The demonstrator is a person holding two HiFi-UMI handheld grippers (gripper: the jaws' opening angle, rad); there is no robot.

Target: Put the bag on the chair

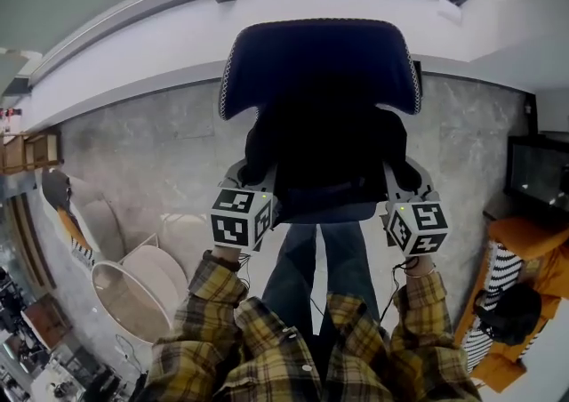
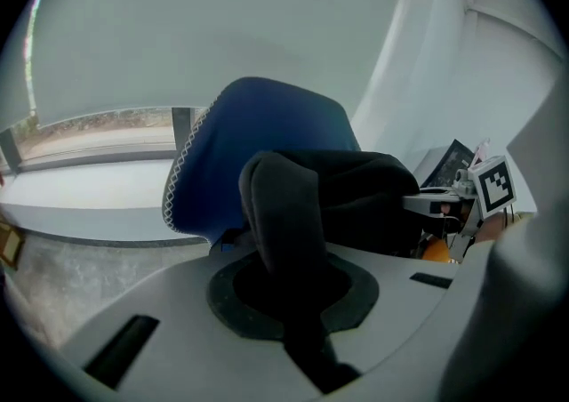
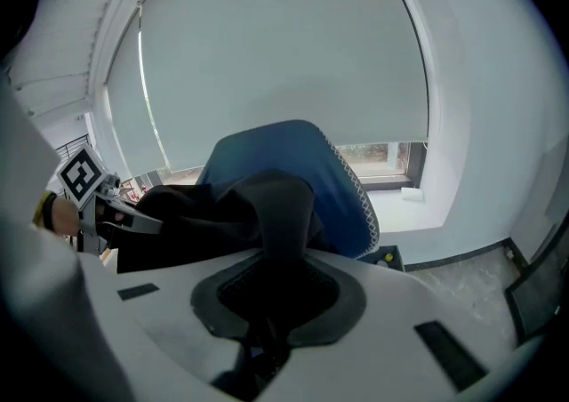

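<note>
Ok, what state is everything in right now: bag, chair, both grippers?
bag: held at both sides by the grippers, over the chair seat.
chair: upright, seat mostly hidden by the bag.
left gripper: shut on the bag.
right gripper: shut on the bag.

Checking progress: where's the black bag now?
Head view, centre: the black bag is held between the left gripper and right gripper, in front of the blue chair.
</note>
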